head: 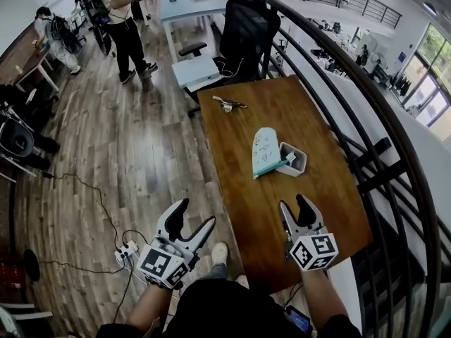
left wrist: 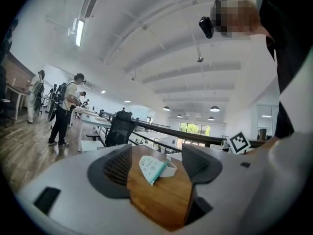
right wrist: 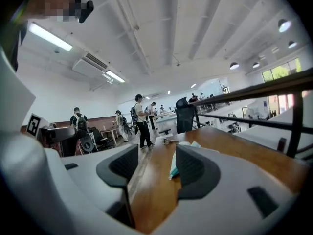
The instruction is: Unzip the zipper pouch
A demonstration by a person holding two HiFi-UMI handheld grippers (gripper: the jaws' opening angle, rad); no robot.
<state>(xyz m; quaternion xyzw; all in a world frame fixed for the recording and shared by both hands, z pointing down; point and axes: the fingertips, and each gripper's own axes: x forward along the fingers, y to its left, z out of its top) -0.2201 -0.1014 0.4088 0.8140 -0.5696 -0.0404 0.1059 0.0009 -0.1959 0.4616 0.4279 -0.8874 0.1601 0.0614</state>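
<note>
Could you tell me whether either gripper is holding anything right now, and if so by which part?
Nothing is held. The left gripper and right gripper both have open, empty jaws, short of the zipper pouch lying on the table.

A brown wooden table (head: 331, 182) stands just beside a curved black railing (head: 352, 97) — past it, tall windows (head: 433, 90) show green outside. The floor (head: 99, 146) is wood plank, with a white power strip (head: 127, 249) and its cable lying on it. A black office chair (head: 248, 27) stands near the table's far end, with pale desks (head: 187, 5) behind it. The ceiling (left wrist: 161, 43) is white and beamed, with a lit strip lamp (left wrist: 79, 32). People (head: 125, 27) stand by the far desks.
</note>
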